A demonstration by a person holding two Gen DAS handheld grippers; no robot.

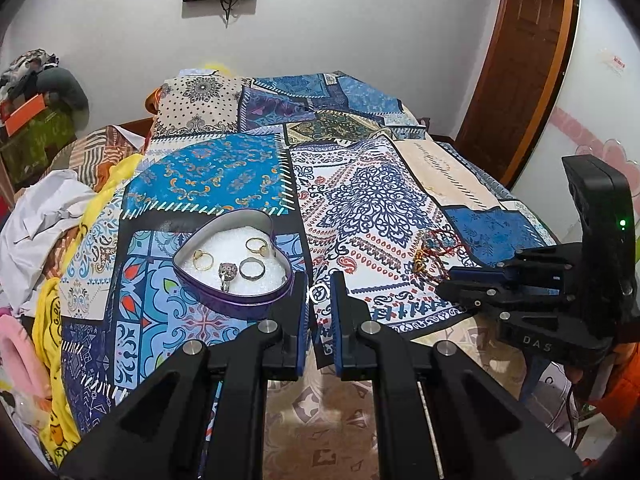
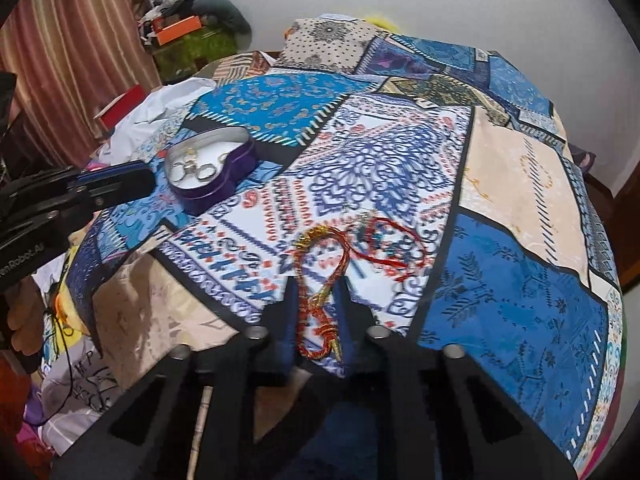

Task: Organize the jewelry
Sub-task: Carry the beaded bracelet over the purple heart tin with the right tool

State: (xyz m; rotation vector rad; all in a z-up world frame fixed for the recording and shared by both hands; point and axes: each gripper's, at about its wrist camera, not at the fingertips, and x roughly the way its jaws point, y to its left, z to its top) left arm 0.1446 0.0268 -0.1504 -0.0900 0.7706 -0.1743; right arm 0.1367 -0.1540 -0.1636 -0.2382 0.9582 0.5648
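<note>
— Left tool (image 1: 320, 294) at the bottom centre of its frame: what does it hold?
— Nothing, I think. Its fingers stand slightly apart, and a small silver ring (image 1: 319, 293) lies on the patterned cloth (image 1: 224, 176) between the tips, probably ready to be pinched.
— And the right tool (image 2: 316, 284)?
— Released also. A red-and-gold braided bracelet (image 2: 316, 276) lies between its fingers in the lower middle of its frame; whether they touch it I cannot tell.
— Where should the pieces go?
— Likely into the purple heart-shaped tin (image 1: 236, 300), further back at centre left, near the ring. It has white padding and four rings, two gold and two silver.
</note>
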